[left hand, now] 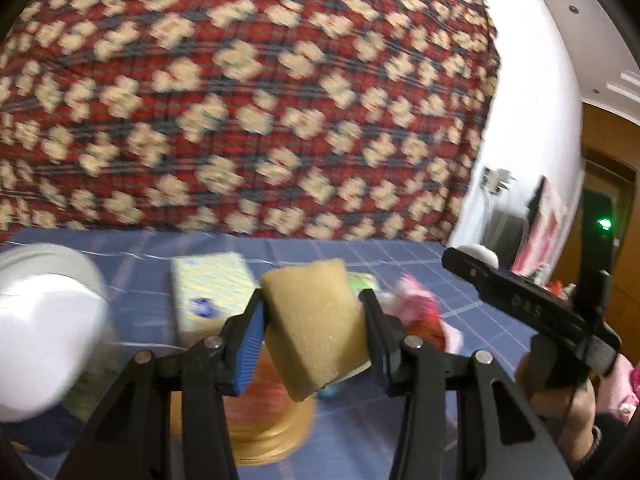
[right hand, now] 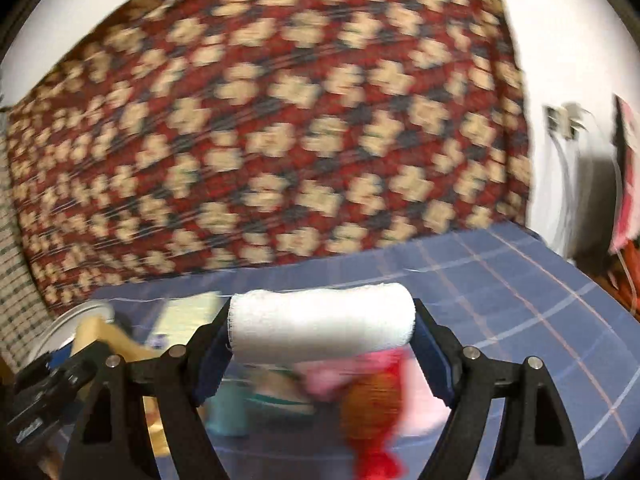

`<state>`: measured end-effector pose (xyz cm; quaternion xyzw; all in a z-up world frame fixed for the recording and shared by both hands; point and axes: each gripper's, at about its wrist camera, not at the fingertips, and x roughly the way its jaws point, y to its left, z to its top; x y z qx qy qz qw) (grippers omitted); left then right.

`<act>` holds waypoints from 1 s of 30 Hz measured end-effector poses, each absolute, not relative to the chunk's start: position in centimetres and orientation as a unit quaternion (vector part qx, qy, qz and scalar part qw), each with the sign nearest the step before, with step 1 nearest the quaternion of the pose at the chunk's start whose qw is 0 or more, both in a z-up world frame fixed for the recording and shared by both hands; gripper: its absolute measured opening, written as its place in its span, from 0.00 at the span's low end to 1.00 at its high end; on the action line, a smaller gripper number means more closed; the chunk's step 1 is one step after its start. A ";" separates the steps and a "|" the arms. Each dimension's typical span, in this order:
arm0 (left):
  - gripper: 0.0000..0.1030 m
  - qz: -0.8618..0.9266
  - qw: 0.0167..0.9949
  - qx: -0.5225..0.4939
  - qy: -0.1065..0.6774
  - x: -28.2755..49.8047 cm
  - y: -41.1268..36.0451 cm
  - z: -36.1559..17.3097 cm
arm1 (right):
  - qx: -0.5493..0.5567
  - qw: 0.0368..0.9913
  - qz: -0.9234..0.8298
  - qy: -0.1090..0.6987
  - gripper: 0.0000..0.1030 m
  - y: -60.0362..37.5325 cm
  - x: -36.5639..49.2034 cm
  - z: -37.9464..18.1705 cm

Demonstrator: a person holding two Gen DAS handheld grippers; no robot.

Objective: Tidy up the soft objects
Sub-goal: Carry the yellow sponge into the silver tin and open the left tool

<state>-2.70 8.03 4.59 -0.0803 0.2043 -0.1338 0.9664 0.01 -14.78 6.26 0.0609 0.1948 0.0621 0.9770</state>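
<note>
My left gripper (left hand: pixel 314 332) is shut on a tan sponge block (left hand: pixel 316 324) and holds it tilted above the blue checked cloth (left hand: pixel 460 292). My right gripper (right hand: pixel 320 340) is shut on a white gauze roll (right hand: pixel 320 320), held crosswise by its ends above the cloth (right hand: pixel 520 300). The right gripper also shows at the right of the left wrist view (left hand: pixel 532 308). Under the right gripper lies a blurred heap of pink, orange and red soft things (right hand: pixel 376 396); the same heap shows in the left wrist view (left hand: pixel 416 312). Both views are blurred.
A tissue pack (left hand: pixel 212 288) lies behind the sponge. A white bowl-like container (left hand: pixel 44 328) stands at the left, also in the right wrist view (right hand: pixel 84 316). A yellow round thing (left hand: pixel 276 428) lies under the left gripper. A red patterned blanket (left hand: pixel 256 112) rises behind the cloth.
</note>
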 end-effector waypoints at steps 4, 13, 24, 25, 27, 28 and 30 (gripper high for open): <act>0.44 -0.078 0.973 -0.081 0.202 -3.0 12.2 5.2 | 0.048 0.975 0.111 0.186 0.80 -9.2 -0.1 6.4; 0.44 0.064 0.972 -0.084 0.212 -3.8 22.0 4.2 | 0.021 0.962 0.207 0.179 0.80 2.7 0.4 5.8; 0.44 0.168 0.953 -0.084 0.239 -3.6 28.9 1.9 | -0.015 0.946 0.253 0.201 0.80 12.0 2.0 3.4; 0.44 0.174 0.951 -0.084 0.242 -3.6 29.2 1.7 | -0.018 0.945 0.256 0.204 0.80 12.6 2.1 3.1; 0.44 0.181 0.948 -0.088 0.248 -3.5 30.0 1.3 | -0.027 0.944 0.257 0.206 0.80 13.4 2.2 2.8; 0.44 0.185 0.946 -0.090 0.251 -3.5 30.3 1.0 | -0.033 0.942 0.260 0.208 0.80 14.0 2.3 2.6; 0.44 0.190 0.944 -0.092 0.255 -3.3 30.8 0.7 | -0.041 0.940 0.264 0.213 0.80 14.8 2.5 2.3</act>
